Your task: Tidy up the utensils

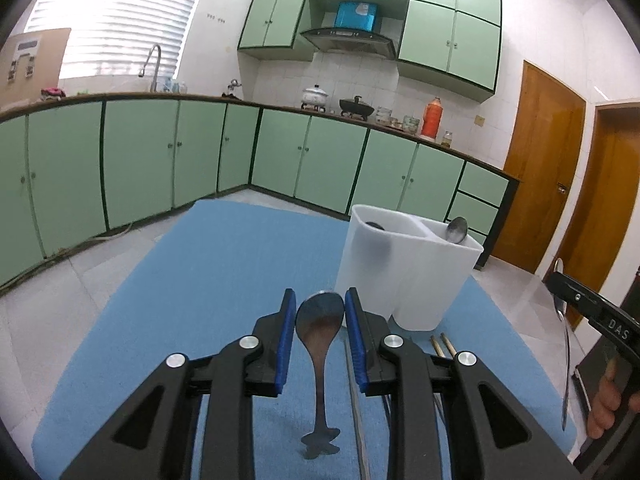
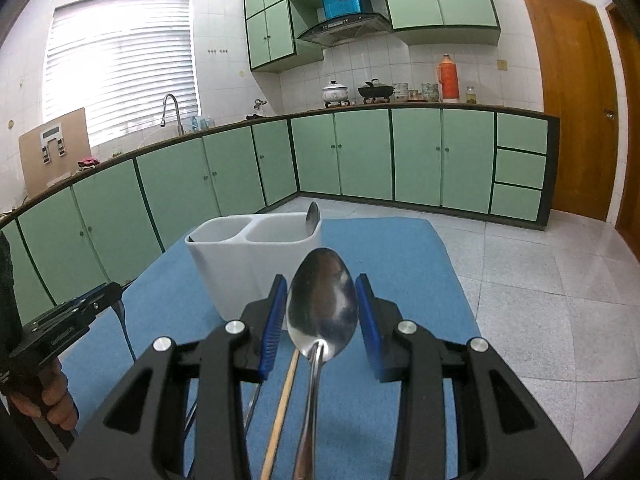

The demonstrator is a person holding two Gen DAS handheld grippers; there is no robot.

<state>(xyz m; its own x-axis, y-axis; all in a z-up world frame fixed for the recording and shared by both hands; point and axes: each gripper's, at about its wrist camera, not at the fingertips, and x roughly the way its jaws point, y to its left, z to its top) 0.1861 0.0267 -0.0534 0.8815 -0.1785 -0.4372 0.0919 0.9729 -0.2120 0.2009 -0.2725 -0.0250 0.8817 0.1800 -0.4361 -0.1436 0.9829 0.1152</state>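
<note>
My left gripper (image 1: pixel 320 300) is shut on the bowl of a dark metal spoon (image 1: pixel 320 324), whose fish-tail handle hangs down above the blue cloth (image 1: pixel 208 280). Between the blue pads of my right gripper (image 2: pixel 322 284), which is also shut, sits the bowl of a shiny steel spoon (image 2: pixel 322 312), handle pointing back under the gripper. A white two-compartment holder (image 1: pixel 408 272) (image 2: pixel 240 272) stands just beyond both grippers. One steel spoon (image 1: pixel 458 230) (image 2: pixel 313 214) leans in its right compartment, and a dark utensil tip (image 1: pixel 376 225) shows in the left one. Each view shows the other gripper (image 1: pixel 568 288) (image 2: pixel 108 294) at its edge.
On the cloth lie wooden chopsticks (image 1: pixel 442 344) (image 2: pixel 282 412) and a thin metal stick (image 1: pixel 356 400). A person's hand (image 1: pixel 608 400) (image 2: pixel 56 400) grips each handle. The table's right edge drops to a tiled floor (image 2: pixel 540 300). Green cabinets (image 1: pixel 160 160) line the far walls.
</note>
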